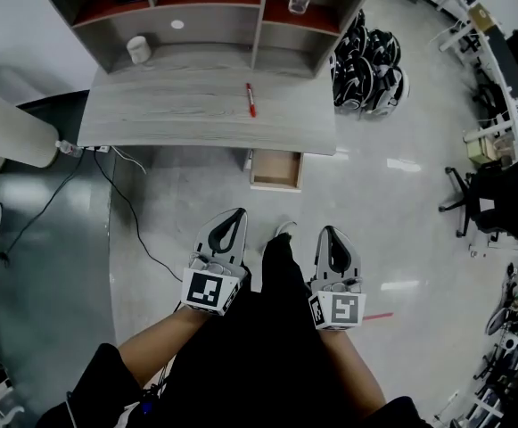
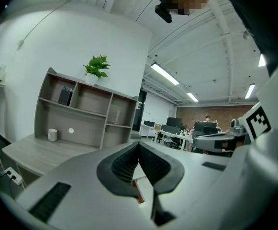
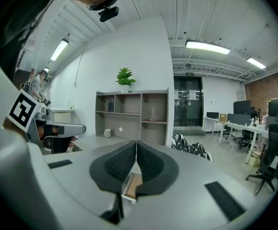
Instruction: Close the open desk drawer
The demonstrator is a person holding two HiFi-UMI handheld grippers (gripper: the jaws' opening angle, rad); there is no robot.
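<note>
**Two shut grippers, drawer open ahead**

Both grippers hang over bare floor in front of the counter (image 1: 178, 105), well apart from it. Only the head view gives the layout. The drawer (image 1: 276, 169) juts out from under the counter's front edge, right of middle, its wooden bottom showing. A red pen (image 1: 250, 99) lies on the top above it, and a cable (image 1: 120, 199) runs across the floor to the left. The left gripper (image 1: 238, 212) and right gripper (image 1: 327, 231) flank the person's dark leg. Each points toward the counter, jaws pressed together with nothing between them.

The gripper views add what the head view misses: a plant (image 3: 125, 75) atop the shelf (image 3: 131, 114), and desks across the room. The right gripper view catches the drawer low, through the gap beneath its jaws.

The floor between the grippers and the drawer front lies open. A black-and-white pile (image 1: 367, 65) sits right of the counter.
</note>
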